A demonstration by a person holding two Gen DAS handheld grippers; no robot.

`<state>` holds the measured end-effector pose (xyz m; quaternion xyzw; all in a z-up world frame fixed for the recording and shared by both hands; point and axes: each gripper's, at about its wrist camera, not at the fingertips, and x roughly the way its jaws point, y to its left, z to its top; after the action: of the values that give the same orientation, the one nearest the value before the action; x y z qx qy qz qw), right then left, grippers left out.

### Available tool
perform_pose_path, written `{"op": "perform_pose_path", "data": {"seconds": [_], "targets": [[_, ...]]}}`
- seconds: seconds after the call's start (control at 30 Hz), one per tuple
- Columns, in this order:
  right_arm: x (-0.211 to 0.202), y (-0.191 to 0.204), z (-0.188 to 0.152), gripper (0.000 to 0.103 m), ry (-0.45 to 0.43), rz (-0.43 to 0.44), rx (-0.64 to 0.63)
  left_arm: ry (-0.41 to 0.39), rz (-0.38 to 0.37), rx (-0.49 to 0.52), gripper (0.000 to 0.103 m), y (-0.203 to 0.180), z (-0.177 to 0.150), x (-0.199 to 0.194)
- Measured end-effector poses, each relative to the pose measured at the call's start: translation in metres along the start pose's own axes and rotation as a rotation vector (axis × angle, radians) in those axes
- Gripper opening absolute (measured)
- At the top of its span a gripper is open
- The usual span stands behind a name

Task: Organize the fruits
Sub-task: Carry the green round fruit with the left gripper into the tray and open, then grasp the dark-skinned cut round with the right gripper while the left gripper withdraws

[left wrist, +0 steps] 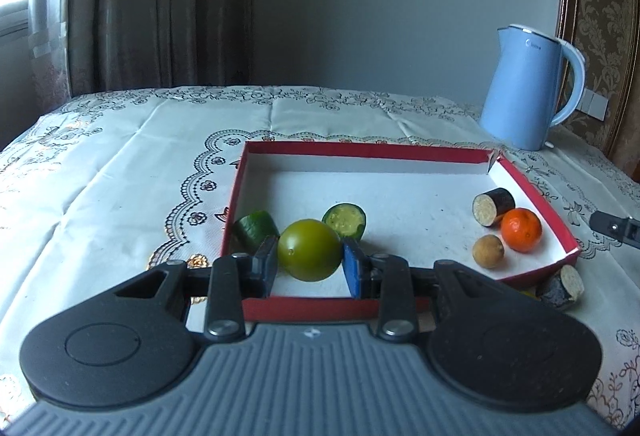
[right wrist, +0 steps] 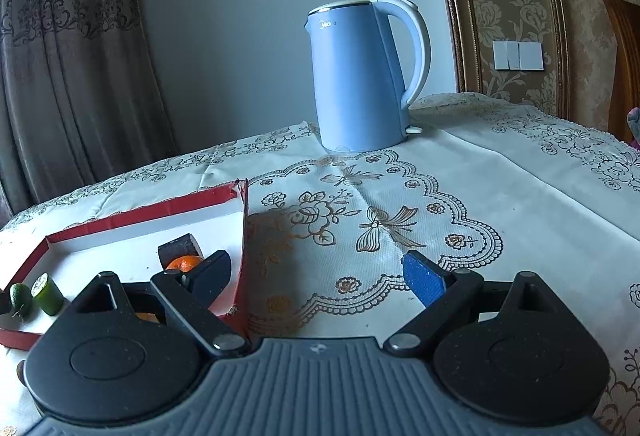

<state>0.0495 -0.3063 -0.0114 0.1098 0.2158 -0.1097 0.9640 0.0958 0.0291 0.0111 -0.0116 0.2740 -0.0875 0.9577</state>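
**Green fruit clamped over the red tray**

Lace-patterned tablecloth (left wrist: 120, 164) covers the table we work on, with a curtain and grey wall behind. Our left gripper (left wrist: 310, 262) has its jaws closed on a round green fruit (left wrist: 310, 255), pads touching both sides, held over the near edge of the red tray (left wrist: 360, 150). Just beyond it, inside the tray, we see two green cucumber pieces (left wrist: 345, 220), one leaning at the left wall. At the tray's right end lie a dark eggplant piece (left wrist: 493, 206), an orange mandarin (left wrist: 521, 229) touching it, and a small tan fruit (left wrist: 488, 251) just beside. Another eggplant piece (left wrist: 560, 288) sits outside the tray's near right corner. Our right gripper (right wrist: 320, 272) hangs with its jaws wide apart and nothing between them, over the cloth beside the tray's right wall. A blue kettle (right wrist: 360, 76) stands farther back.
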Motion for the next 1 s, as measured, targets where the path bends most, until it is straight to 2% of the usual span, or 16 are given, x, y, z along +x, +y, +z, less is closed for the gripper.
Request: {"op": "perform_pose_path", "data": {"seconds": [0.43,0.67,0.73,0.83,0.9,1.0], "targets": [[0.002,0.001,0.0,0.094,0.008,-0.002,-0.008,0.068,0.003,0.007,0.031,0.0,0.001,0.03],[0.002,0.003,0.0,0.094,0.004,-0.011,-0.014,0.079,-0.001,0.049,0.032,-0.008,0.001,0.038],[0.002,0.003,0.0,0.094,0.003,-0.013,-0.016,0.077,0.004,0.058,0.037,-0.009,0.0,0.037],[0.002,0.003,0.0,0.094,0.006,-0.012,-0.016,0.069,0.007,0.047,0.051,-0.008,0.0,0.032],[0.002,0.003,0.0,0.094,0.007,-0.012,-0.015,0.052,0.034,0.039,0.067,-0.007,0.0,0.027],[0.002,0.003,0.0,0.094,0.001,-0.016,-0.015,0.007,0.076,0.043,0.068,-0.004,-0.002,0.014]]}}
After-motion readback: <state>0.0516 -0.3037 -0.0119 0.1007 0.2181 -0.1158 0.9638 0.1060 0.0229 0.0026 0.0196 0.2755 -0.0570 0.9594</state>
